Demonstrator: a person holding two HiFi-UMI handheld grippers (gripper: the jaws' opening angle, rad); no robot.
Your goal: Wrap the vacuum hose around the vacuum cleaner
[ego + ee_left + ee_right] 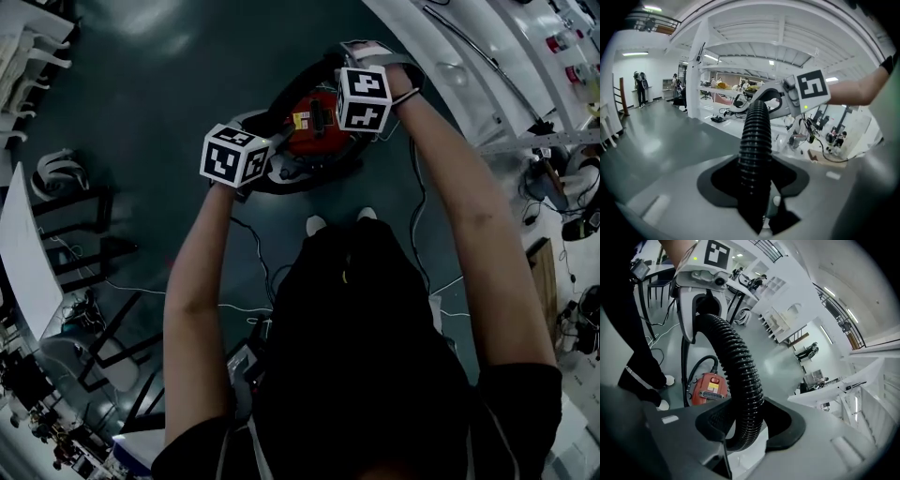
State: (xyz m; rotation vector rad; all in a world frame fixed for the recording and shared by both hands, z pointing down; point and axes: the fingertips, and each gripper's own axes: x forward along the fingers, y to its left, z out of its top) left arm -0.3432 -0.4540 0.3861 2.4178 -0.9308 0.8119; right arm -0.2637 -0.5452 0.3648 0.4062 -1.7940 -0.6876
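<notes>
Left gripper (757, 190): we found its jaws apart, the ribbed vacuum hose (754, 136) lying loosely in the gap with its long axis running straight out from them; we traced its arch rightward to the right gripper (743, 430), whose jaws were clamped on the hose. The red vacuum cleaner (319, 133) sat on the floor (187, 84) below both grippers; we judged the right gripper the nearer to its body, so the lifted loop would have to come down and around from that side.
</notes>
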